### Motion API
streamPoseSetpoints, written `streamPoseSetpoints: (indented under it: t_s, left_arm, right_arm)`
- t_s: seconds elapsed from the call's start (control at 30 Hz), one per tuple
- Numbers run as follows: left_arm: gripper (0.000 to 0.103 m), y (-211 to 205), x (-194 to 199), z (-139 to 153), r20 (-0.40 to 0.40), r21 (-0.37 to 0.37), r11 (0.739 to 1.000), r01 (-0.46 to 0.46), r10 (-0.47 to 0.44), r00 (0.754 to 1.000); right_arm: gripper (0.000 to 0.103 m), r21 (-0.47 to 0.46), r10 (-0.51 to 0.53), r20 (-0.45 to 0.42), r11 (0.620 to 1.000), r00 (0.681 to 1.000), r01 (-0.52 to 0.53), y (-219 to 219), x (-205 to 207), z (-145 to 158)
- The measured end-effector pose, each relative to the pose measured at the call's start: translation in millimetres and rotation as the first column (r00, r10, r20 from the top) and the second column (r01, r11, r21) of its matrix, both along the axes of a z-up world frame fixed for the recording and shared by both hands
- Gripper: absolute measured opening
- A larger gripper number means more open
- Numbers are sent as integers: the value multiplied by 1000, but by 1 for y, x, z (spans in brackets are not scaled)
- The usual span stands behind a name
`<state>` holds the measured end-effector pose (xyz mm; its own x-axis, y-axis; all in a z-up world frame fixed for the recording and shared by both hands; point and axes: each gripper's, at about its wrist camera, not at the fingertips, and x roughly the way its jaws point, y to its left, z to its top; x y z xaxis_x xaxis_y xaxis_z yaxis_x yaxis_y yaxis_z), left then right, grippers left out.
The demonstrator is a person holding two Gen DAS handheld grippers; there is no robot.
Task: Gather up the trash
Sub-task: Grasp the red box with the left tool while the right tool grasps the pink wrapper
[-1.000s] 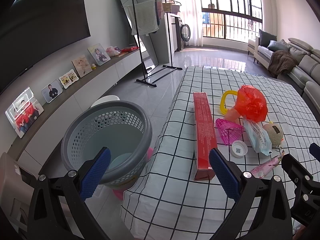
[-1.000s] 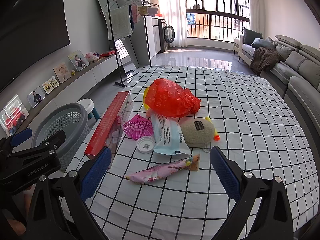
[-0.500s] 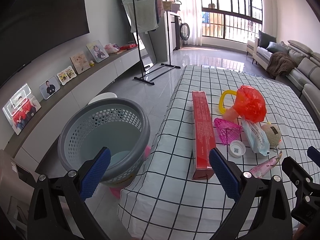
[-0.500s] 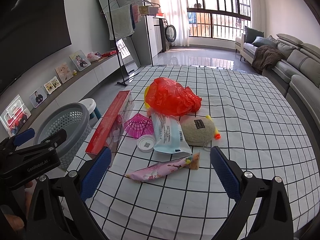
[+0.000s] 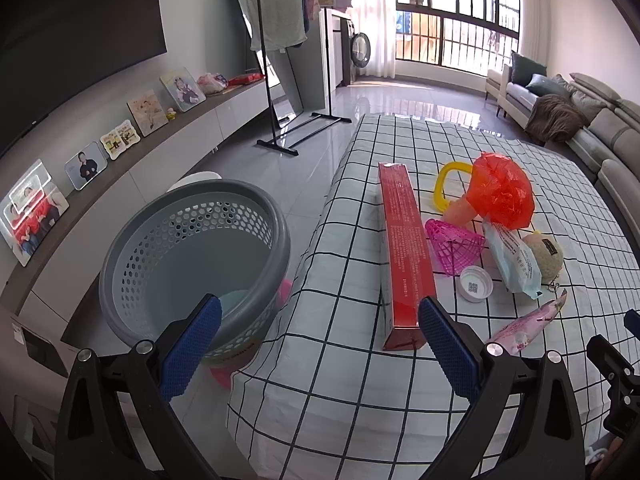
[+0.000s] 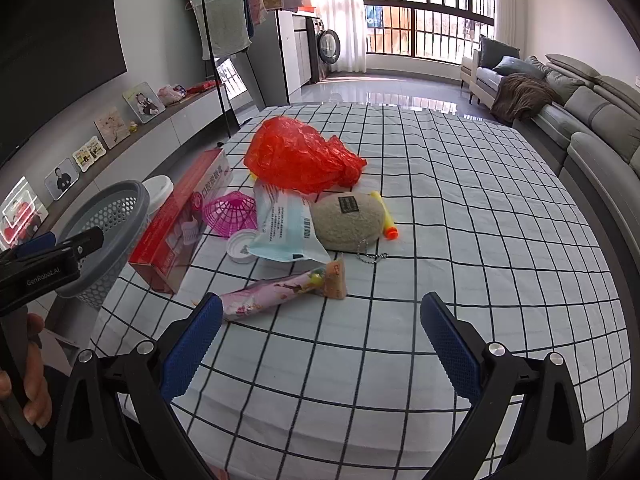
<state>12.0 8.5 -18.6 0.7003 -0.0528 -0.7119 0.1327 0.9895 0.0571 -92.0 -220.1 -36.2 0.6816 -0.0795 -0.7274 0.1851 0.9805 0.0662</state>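
Note:
On the checked tablecloth lies a heap of litter: a long red box (image 5: 404, 248) (image 6: 182, 220), a crumpled red plastic bag (image 5: 502, 190) (image 6: 298, 156), a pink mesh cup (image 5: 454, 246) (image 6: 232, 214), a white lid (image 5: 475, 283) (image 6: 241, 246), a pale blue packet (image 5: 514, 258) (image 6: 284, 228) and a pink wrapper (image 5: 524, 326) (image 6: 276, 294). A grey perforated basket (image 5: 196, 264) (image 6: 106, 236) stands on the floor left of the table. My left gripper (image 5: 316, 338) is open above the table's near left corner. My right gripper (image 6: 320, 344) is open just short of the pink wrapper.
A beige plush pouch with a chain (image 6: 348, 220), a yellow-orange toy (image 6: 386, 216) and a yellow ring (image 5: 446, 186) lie among the litter. A shelf with photo frames (image 5: 120, 140) runs along the left wall, a clothes rack (image 5: 296, 60) stands behind, a sofa (image 6: 596, 120) on the right.
Both grippers have drawn back and risen slightly, so the table and basket look a little farther off. Nothing on the table has moved. Both stay open.

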Motion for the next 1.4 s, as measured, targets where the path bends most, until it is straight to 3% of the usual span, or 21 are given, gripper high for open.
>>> streamPoseSetpoints:
  t_s: [0.17,0.37,0.6,1.1,1.3,1.37,1.4]
  left_arm:
    - [97,-4,-3,-5,-27,-42,999,19,-20,999]
    - [97,-18,3,-6,-10,-4,998,62,-62,998]
    - [97,-19,31,-18,-48,-28,997,73,-74,996]
    - [97,-21,60,-31,-41,-13,996,91,-92,995]
    - [97,-19,60,-35,-58,-24,996,90,-92,994]
    - [97,-19,60,-35,-58,-29,996,89,-91,994]
    - [97,-19,59,-36,-60,-30,996,89,-91,994]
  right_arm:
    - [95,25,-25,-7,999,1000,25,-5,-5,-2]
    - [95,81,-53,-22,995,998,55,8,6,-6]
    - [95,173,-142,-61,973,988,151,17,24,-23]
    - [95,162,-282,-158,938,946,306,21,60,-54]
    - [94,141,-275,-174,944,946,300,27,70,-60]
    - [89,141,-266,-176,946,948,292,28,71,-62]
    - [79,142,-260,-179,948,949,286,27,72,-63]
